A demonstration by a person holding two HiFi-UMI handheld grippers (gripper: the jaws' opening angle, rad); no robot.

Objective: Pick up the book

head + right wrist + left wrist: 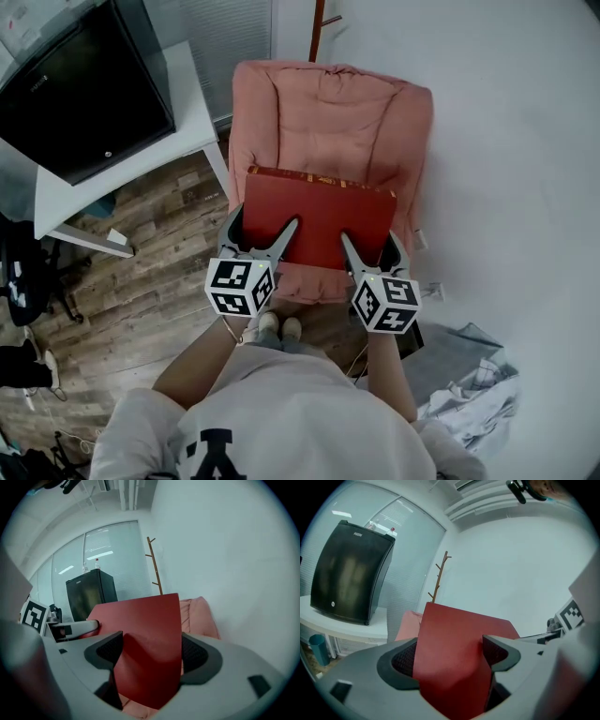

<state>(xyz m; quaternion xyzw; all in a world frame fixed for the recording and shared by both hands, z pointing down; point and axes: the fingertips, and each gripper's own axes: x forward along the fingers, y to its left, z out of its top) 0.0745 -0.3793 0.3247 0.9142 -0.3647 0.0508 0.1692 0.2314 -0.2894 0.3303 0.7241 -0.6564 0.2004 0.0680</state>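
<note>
A large red hardcover book [319, 214] is held up over the seat of a pink padded armchair [328, 112]. My left gripper [261, 230] is shut on the book's near left corner, and my right gripper [372, 246] is shut on its near right corner. In the left gripper view the red book [454, 658] fills the gap between the dark jaw pads. The right gripper view shows the book [147, 644] clamped the same way, with the armchair [199, 616] behind it.
A white table [122, 159] at the left carries a black mini fridge [80, 84]. A wooden coat stand [319, 28] rises behind the chair. Crumpled grey cloth [469, 384] lies on the floor at the right. The person's feet [277, 328] stand in front of the chair.
</note>
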